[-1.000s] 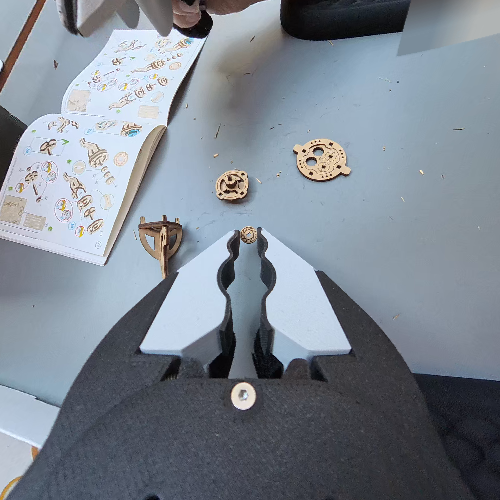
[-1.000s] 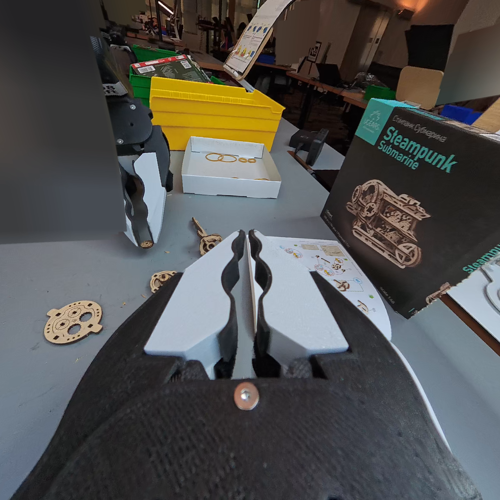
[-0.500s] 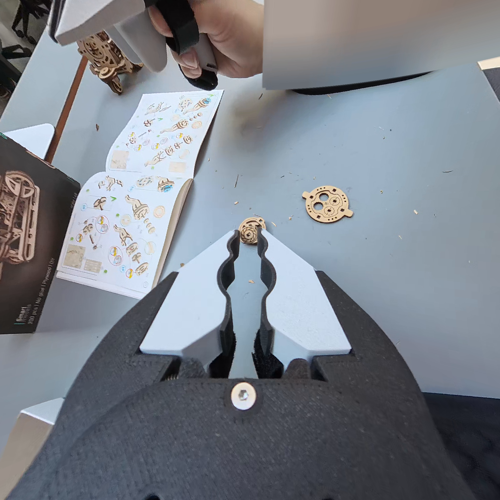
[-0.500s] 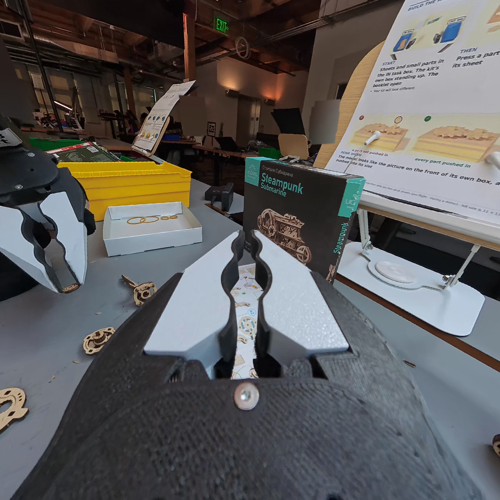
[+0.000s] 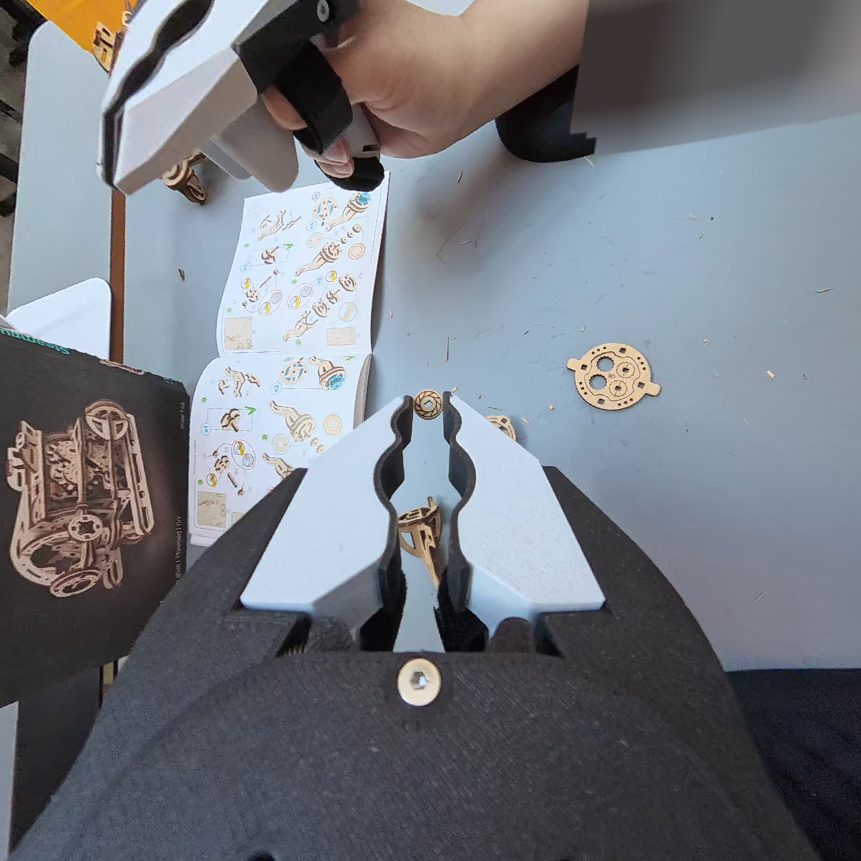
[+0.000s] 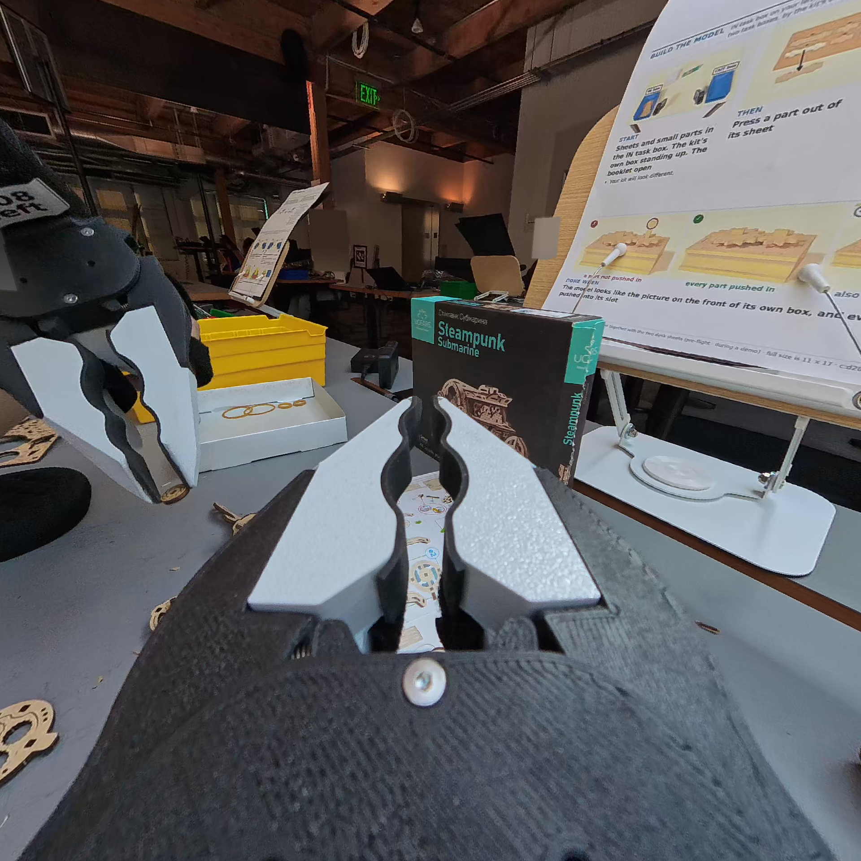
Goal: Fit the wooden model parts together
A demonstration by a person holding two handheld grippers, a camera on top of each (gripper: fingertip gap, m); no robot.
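My left gripper (image 5: 427,404) is shut on a small round wooden disc (image 5: 427,403), held above the grey table (image 5: 652,261). Below its fingers lie a fan-shaped wooden part (image 5: 419,531) and a gear-like part (image 5: 504,426), half hidden by the right finger. A flat round plate with holes (image 5: 612,383) lies to the right. My right gripper (image 6: 425,404) hovers over the open booklet (image 6: 425,545), almost shut and empty. It also shows in the left wrist view (image 5: 153,93), held by a hand (image 5: 419,79). The left gripper (image 6: 170,491) shows in the right wrist view with the disc (image 6: 174,493).
The open instruction booklet (image 5: 303,354) lies left of the parts, with the dark kit box (image 5: 84,503) beside it. A white tray (image 6: 279,438) and yellow bins (image 6: 265,345) stand behind. A sheet on a white stand (image 6: 699,508) is at the right. A black pad (image 6: 37,508) lies left.
My left gripper has risen from the table with the disc, so more of the table shows. My right gripper has lifted and swung right, its narrow gap now empty.
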